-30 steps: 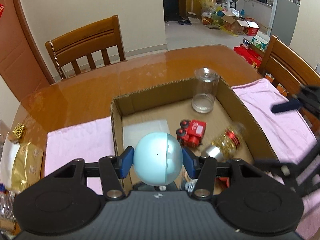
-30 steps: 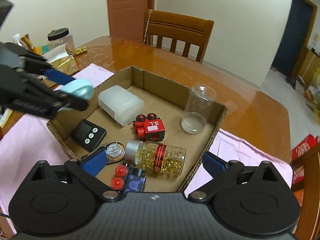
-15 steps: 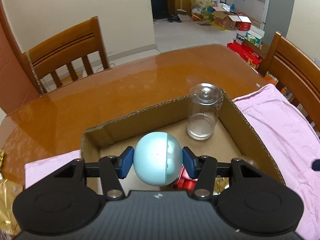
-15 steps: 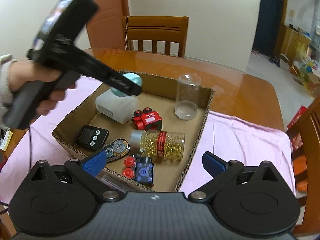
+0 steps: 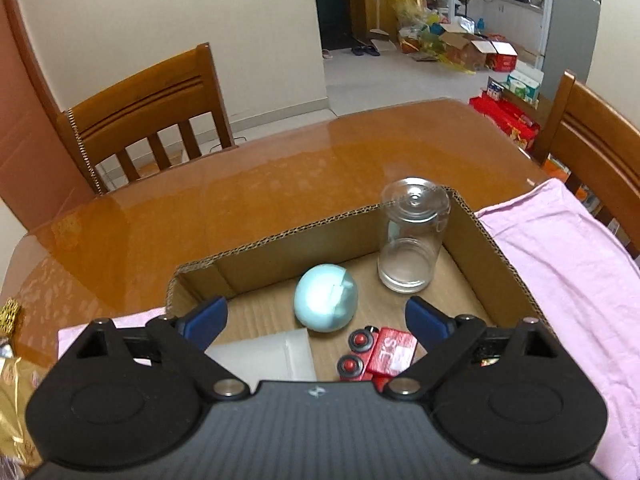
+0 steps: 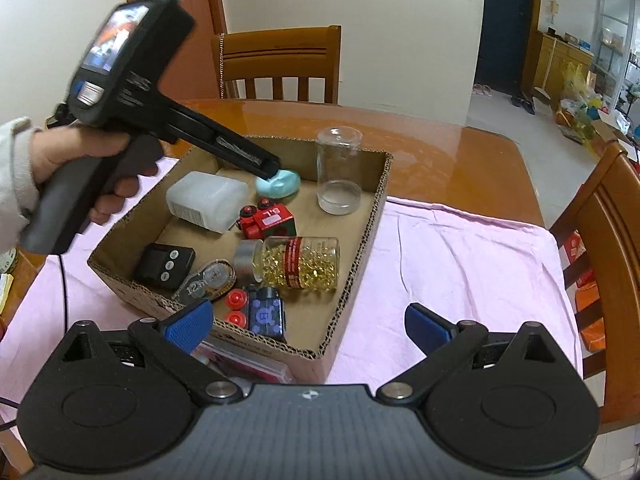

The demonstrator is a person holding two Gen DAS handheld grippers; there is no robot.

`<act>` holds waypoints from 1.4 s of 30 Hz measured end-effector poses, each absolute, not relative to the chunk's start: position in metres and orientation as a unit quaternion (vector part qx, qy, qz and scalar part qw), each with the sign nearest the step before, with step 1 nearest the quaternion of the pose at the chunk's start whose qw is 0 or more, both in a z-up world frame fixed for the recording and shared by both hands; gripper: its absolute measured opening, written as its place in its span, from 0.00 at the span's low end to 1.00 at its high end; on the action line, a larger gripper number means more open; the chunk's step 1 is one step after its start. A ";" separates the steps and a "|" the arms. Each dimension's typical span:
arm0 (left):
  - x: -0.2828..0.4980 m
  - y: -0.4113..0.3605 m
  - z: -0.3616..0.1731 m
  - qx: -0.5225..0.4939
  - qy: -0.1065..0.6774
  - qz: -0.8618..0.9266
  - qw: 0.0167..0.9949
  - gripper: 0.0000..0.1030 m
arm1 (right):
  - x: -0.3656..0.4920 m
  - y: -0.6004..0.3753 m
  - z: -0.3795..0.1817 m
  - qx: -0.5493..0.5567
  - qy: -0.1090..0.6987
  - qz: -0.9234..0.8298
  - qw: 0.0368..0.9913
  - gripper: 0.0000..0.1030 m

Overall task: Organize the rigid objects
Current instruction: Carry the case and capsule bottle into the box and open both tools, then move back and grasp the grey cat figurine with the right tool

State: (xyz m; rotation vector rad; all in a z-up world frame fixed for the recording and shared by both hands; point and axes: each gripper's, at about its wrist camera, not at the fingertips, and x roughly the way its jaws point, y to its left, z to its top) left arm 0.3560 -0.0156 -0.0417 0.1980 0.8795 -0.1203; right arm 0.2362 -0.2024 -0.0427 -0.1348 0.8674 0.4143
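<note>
My left gripper (image 5: 316, 314) was opening its jaws above the cardboard box (image 5: 280, 236), nothing pressed between the pads, and the pale blue ball (image 5: 326, 303) lay on the box floor near its far wall, just beside the upright clear jar (image 5: 412, 240). My right gripper (image 6: 308, 318) (also empty) stood wide open over the box's near edge, close to the capsule bottle (image 6: 296, 262).
</note>
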 end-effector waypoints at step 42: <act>0.140 0.080 -0.067 0.075 0.434 0.017 0.898 0.98 | 0.189 -0.122 -0.137 -0.015 0.437 0.089 0.895 1.00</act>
